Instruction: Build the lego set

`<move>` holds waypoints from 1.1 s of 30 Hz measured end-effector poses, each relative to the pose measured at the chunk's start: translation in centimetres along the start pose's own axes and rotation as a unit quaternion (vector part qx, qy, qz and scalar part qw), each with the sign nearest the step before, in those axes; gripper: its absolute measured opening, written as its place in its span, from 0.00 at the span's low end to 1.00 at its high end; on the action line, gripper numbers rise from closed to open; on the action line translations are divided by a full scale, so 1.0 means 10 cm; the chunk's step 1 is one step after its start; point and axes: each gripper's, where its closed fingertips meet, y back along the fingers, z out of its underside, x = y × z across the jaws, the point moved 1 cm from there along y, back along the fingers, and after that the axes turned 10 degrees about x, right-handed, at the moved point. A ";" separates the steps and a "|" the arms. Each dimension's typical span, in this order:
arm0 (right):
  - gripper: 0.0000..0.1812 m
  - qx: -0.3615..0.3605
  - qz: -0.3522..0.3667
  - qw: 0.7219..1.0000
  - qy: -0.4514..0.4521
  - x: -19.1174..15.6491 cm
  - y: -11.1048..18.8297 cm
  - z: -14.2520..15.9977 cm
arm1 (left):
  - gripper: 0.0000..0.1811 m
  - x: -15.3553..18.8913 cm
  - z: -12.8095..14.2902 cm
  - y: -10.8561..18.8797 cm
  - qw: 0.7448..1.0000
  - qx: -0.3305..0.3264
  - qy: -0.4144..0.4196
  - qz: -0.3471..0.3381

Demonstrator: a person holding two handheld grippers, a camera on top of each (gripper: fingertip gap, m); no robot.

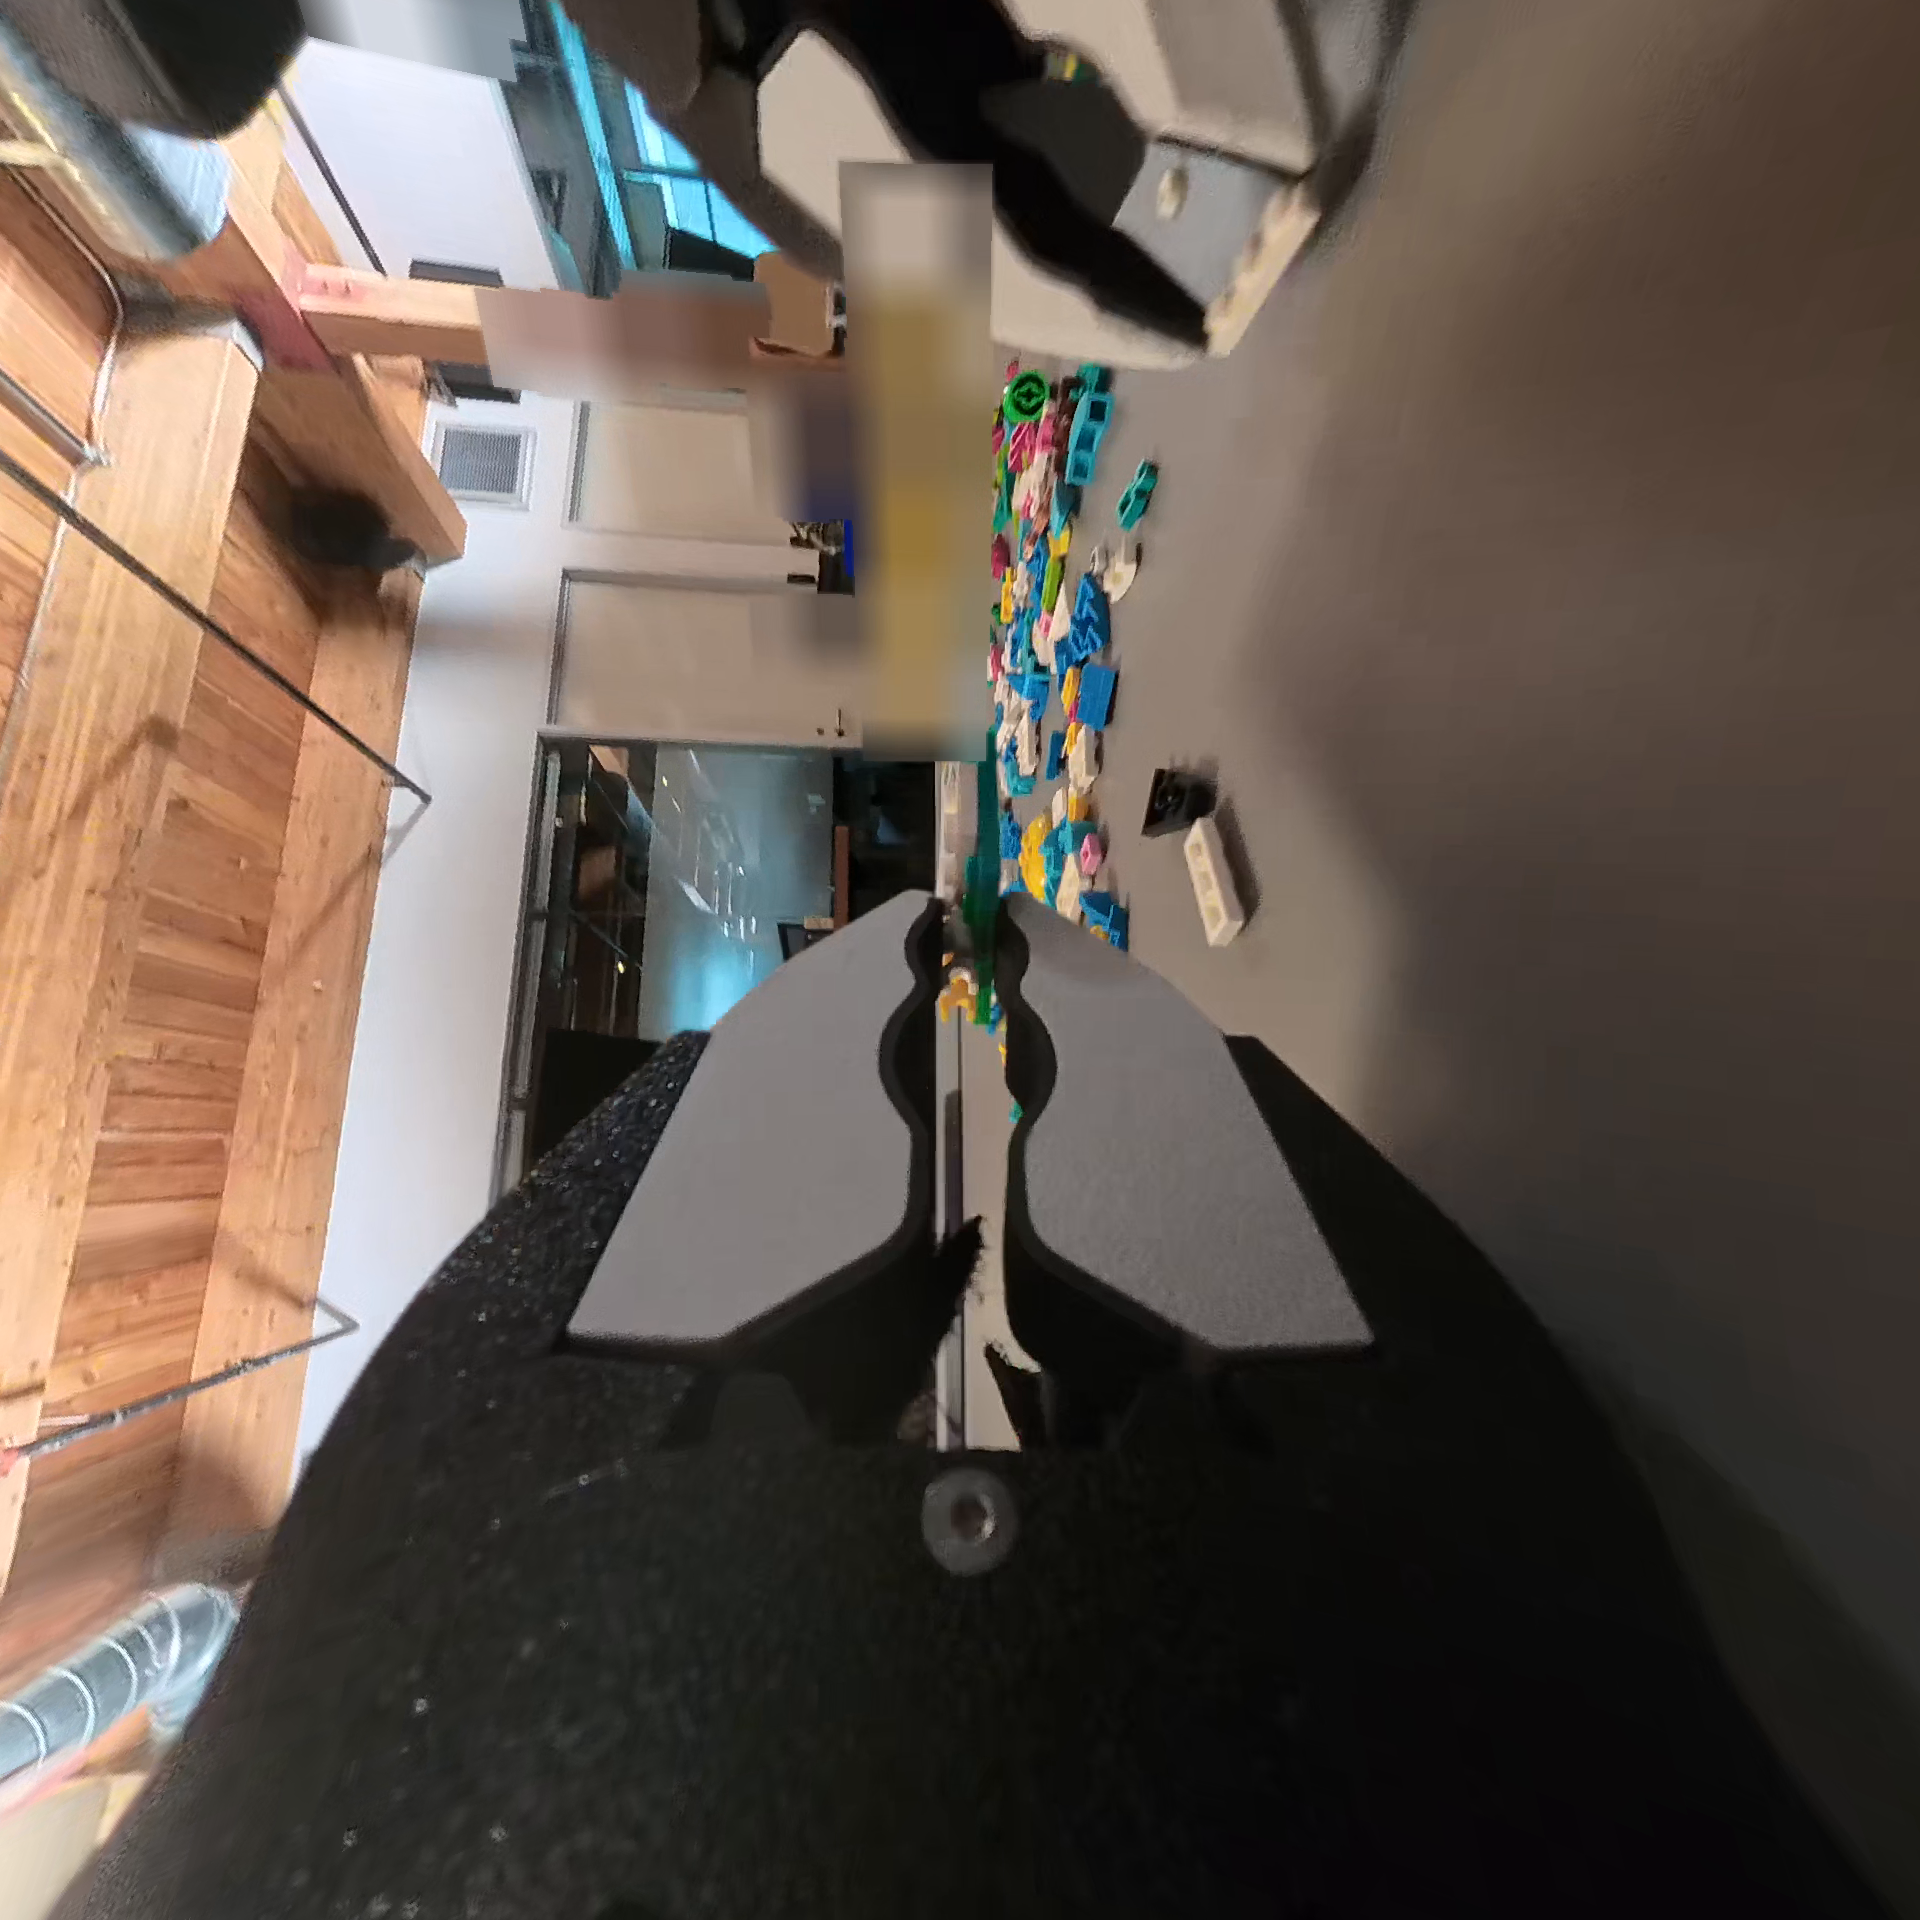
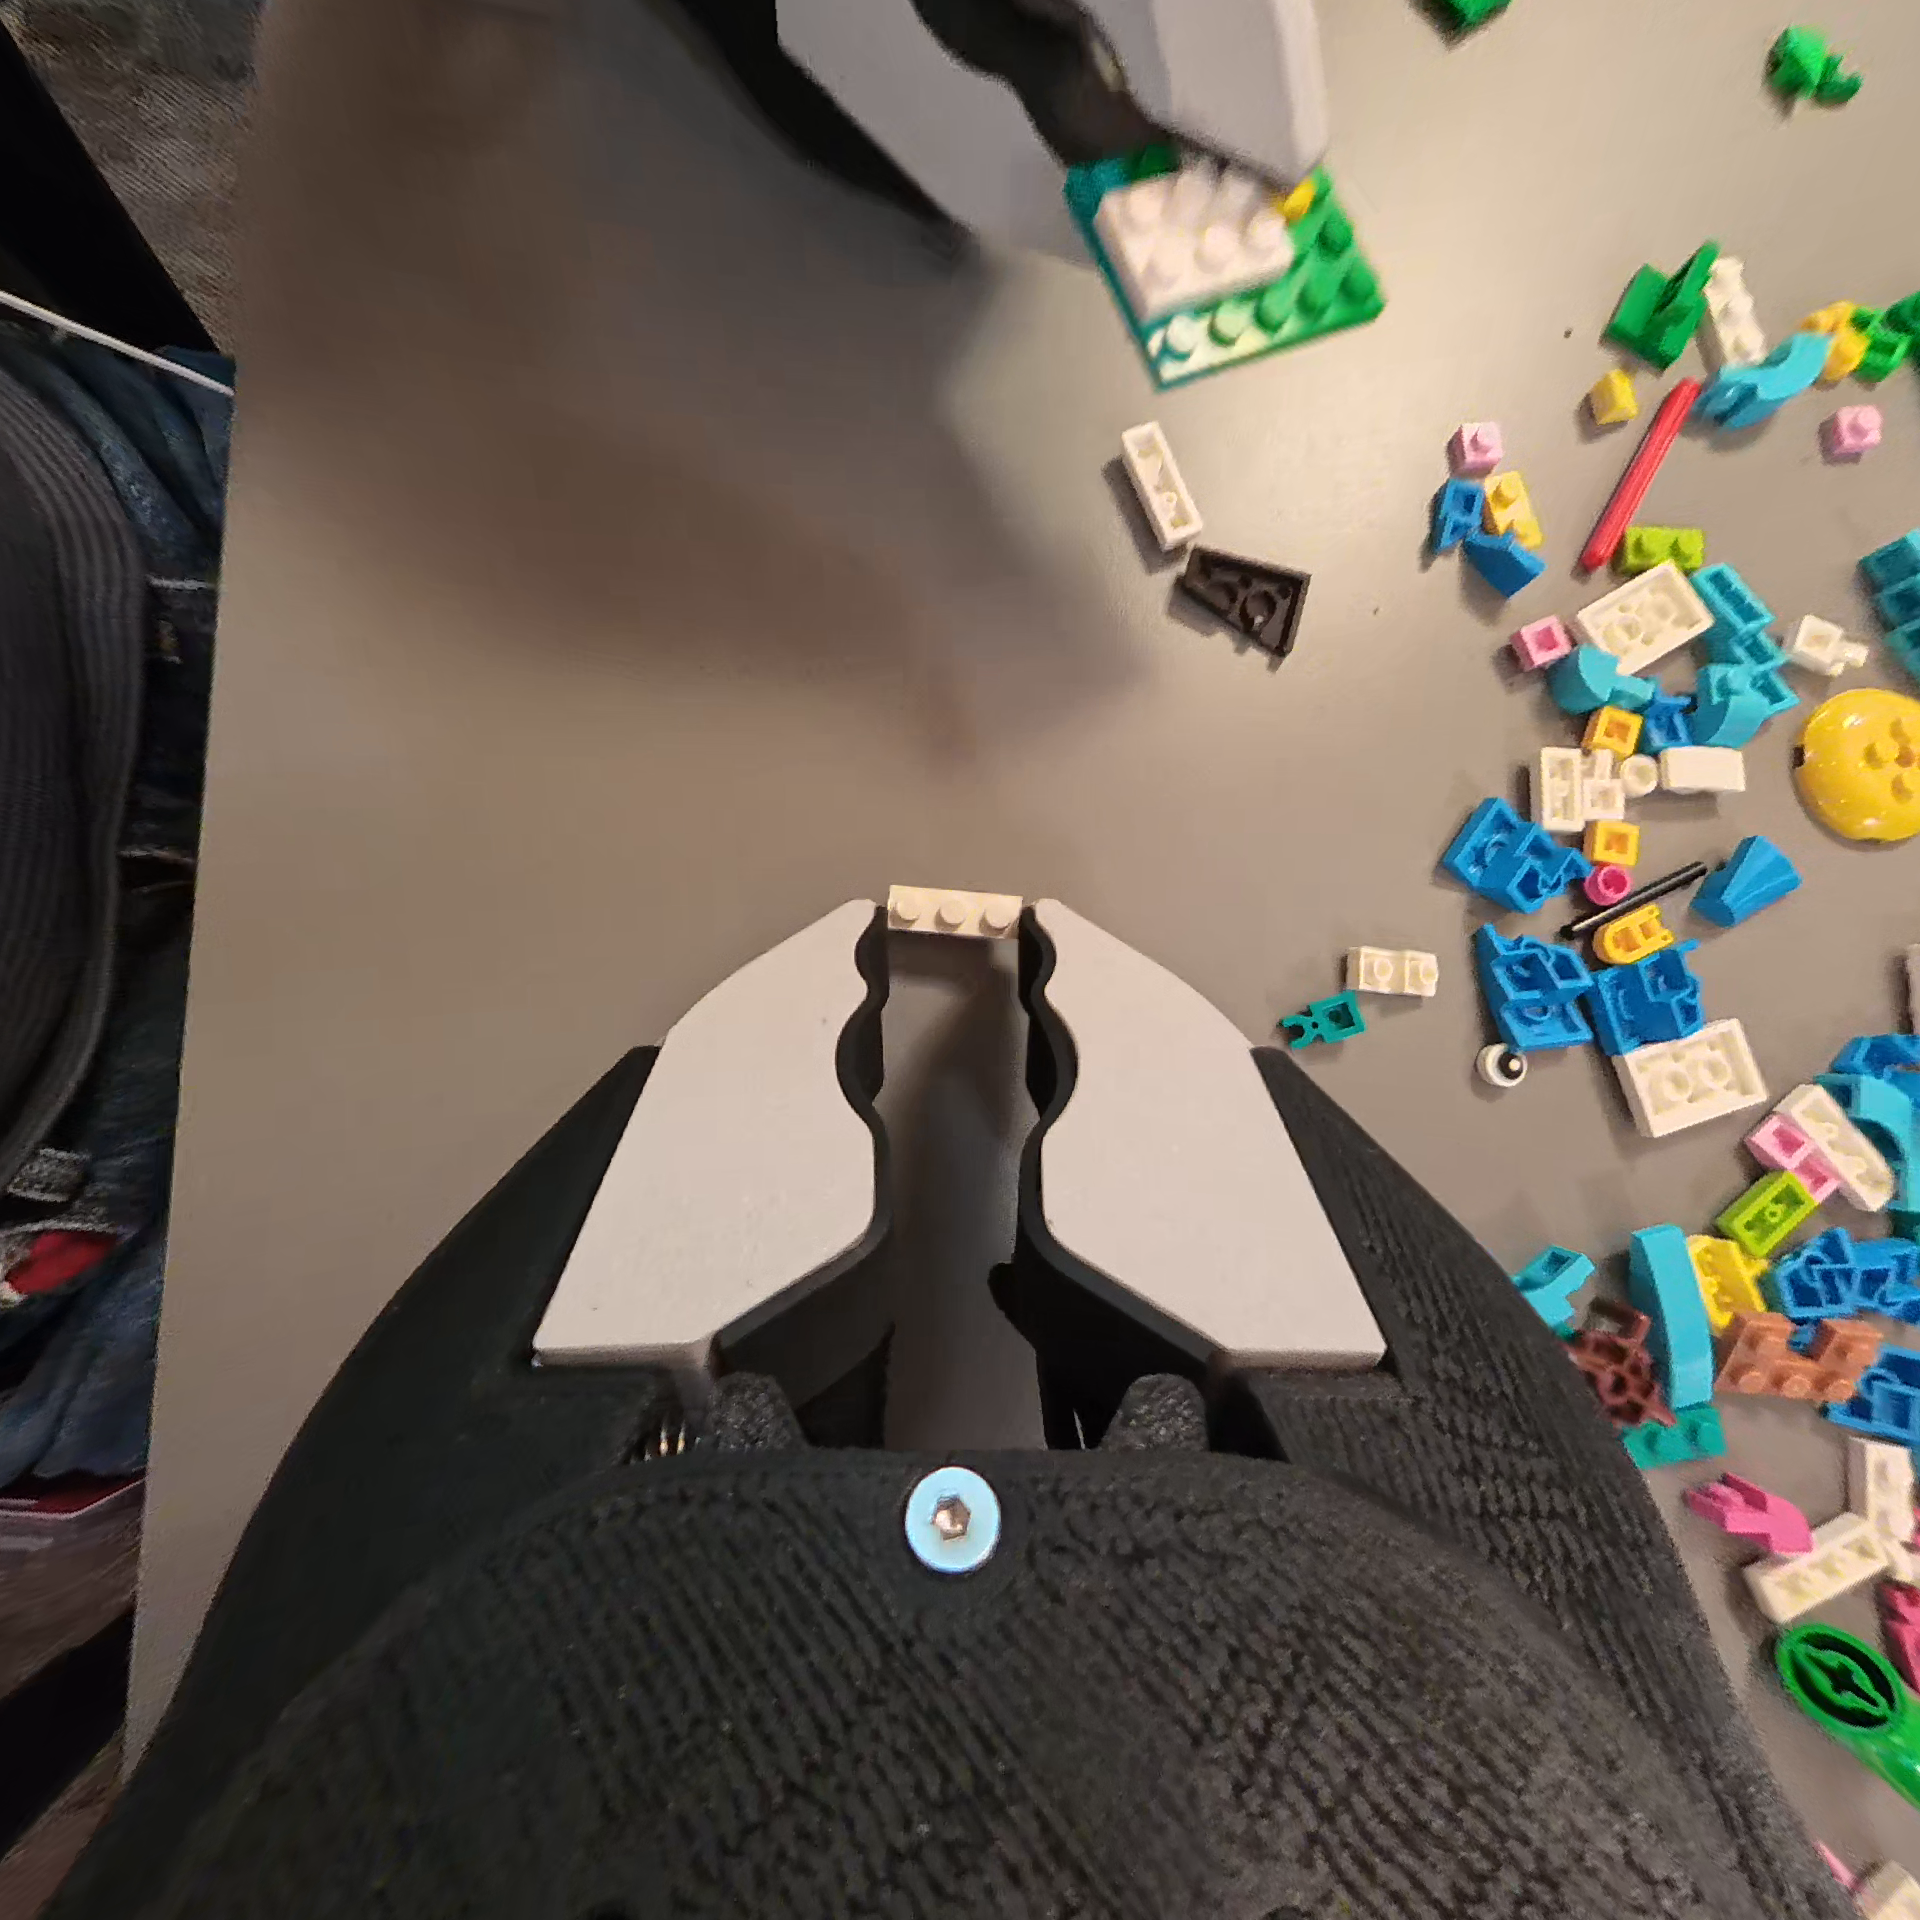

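**An office-like interior, seen past a grey table**

We're indoors, and it looks like an office or studio space. A plain grey table carries a scatter of bricks. Beyond the table, white walls with a vent, glass partitions with dark frames, and warm wood panelling beside them. A seated person's clothing shows at the table's edge.

I see glossy plastic bricks on a smooth matt grey table, matt grey finger plates w/ rough black textured gripper body, metal screw, wood panelling.
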 end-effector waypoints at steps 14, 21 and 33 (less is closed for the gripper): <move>0.12 0.112 0.043 0.987 0.111 0.01 0.12 -0.60 | 0.04 0.07 -0.50 -0.02 0.978 0.061 -0.201 -0.011; 0.12 0.081 0.026 0.984 0.154 -0.06 0.03 -0.65 | 0.04 0.08 -0.64 -0.01 0.971 0.081 -0.225 -0.021; 0.12 0.055 -0.002 0.984 0.168 -0.08 -0.05 -0.66 | 0.04 0.07 -0.70 0.00 0.966 0.093 -0.238 -0.026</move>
